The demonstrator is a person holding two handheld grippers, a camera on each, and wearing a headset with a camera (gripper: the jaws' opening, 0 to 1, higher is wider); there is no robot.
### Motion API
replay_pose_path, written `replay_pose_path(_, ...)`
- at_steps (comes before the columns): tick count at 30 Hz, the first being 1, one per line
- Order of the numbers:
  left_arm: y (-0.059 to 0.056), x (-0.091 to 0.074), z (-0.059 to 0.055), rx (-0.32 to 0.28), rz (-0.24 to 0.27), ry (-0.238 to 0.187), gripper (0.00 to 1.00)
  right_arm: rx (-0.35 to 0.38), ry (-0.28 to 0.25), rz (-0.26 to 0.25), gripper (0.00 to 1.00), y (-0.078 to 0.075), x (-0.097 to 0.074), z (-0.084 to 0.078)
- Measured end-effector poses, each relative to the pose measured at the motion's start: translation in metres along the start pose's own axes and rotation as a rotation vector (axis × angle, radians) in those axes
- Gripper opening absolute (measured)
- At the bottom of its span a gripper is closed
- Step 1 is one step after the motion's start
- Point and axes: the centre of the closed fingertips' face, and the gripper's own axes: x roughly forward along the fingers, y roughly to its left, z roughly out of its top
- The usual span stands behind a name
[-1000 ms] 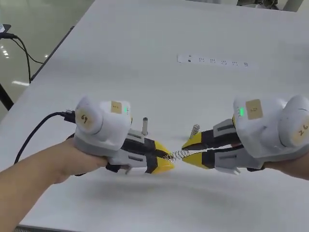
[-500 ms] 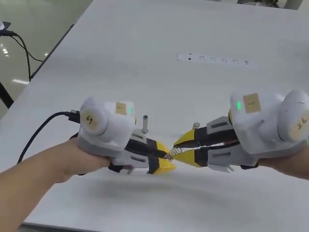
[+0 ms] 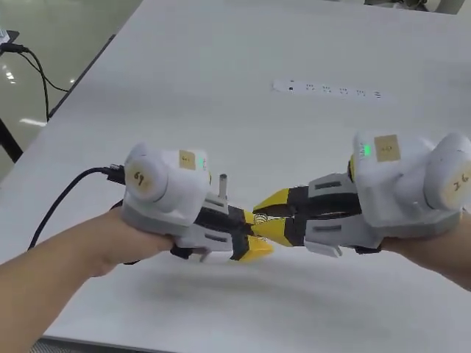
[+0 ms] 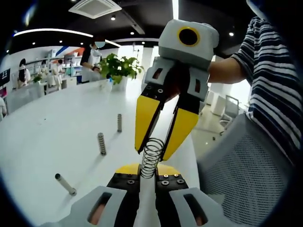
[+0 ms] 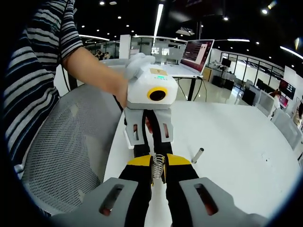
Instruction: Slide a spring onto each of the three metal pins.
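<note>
from close above, the head camera looks down on left gripper (image 3: 259, 248) and right gripper (image 3: 260, 213); their cameras face each other, sharing the spring (image 4: 151, 156).

shiny bare-metal wire spring (image 4: 150, 157) between glossy yellow plastic fingertips (image 4: 147, 118); smooth matt white tabletop (image 3: 221, 66) beneath them.

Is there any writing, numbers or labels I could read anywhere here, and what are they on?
Nothing reads clearly.
Round sticker on the left hand-held gripper: handwritten marks, too blurred to read.
Round sticker on the right hand-held gripper: handwritten marks, unreadable.
Tan top label on each: too small.
Power strip markings: too small.
Laptop screen: blurred.
</note>
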Motion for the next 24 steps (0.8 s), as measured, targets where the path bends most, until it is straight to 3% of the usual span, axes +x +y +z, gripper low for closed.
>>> replay_pose_path(4,0.002,-0.003,0.001,-0.039,0.013,-0.001,0.04,-0.005,0.007,-0.001,0.07,-0.002,0.001,0.003)
replay_pose_path(16,0.009,-0.013,0.007,-0.038,0.064,-0.021,0.08,-0.038,0.027,-0.007,0.07,-0.008,0.003,0.006)
replay_pose_path(24,0.017,-0.025,0.002,-0.06,0.116,-0.019,0.2,-0.026,0.023,-0.035,0.07,-0.017,0.002,0.007)
